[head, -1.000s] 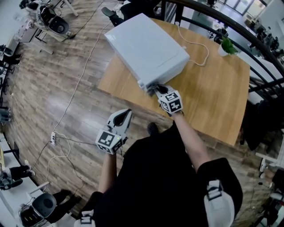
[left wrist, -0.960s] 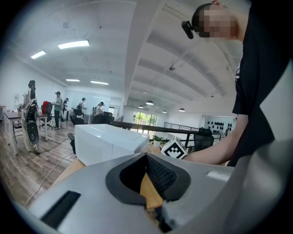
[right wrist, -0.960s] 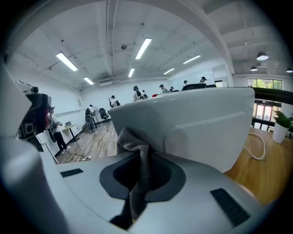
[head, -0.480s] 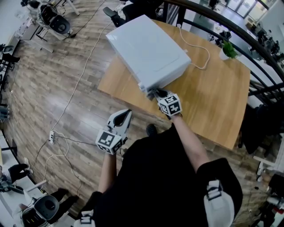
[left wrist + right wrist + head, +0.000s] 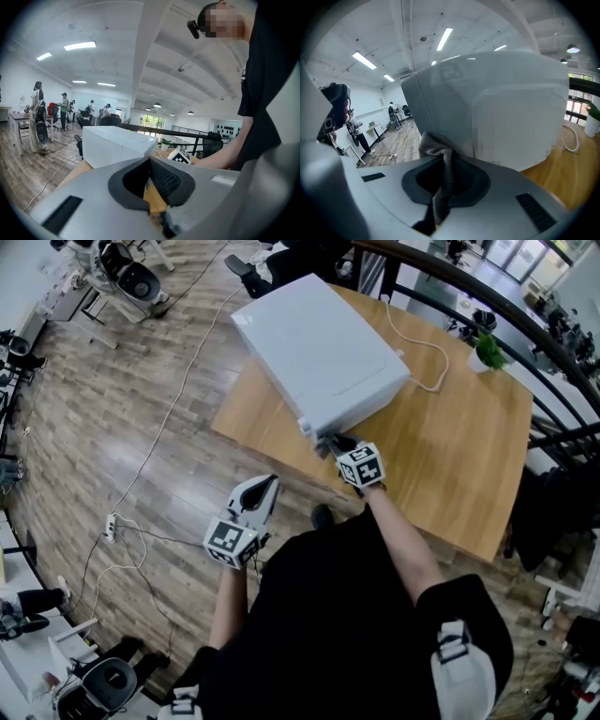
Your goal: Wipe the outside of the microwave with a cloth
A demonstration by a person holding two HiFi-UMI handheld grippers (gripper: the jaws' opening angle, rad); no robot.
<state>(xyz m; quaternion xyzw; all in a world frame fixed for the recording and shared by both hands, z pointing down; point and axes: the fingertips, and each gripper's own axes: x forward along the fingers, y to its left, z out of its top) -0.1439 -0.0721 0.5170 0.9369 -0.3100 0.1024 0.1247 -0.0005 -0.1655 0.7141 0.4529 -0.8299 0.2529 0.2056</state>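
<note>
The right claw (image 5: 330, 441) pinches the cloth (image 5: 439, 157) at the microwave (image 5: 319, 348) corner. Press flat and rub slowly. The left claw (image 5: 272, 481) is closed, empty.

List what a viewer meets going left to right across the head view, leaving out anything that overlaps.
power strip on the floor → left gripper → right gripper, holding the cloth → potted plant

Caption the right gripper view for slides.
Right gripper clamps a crumpled grey cloth at the white boxy microwave's corner.
</note>
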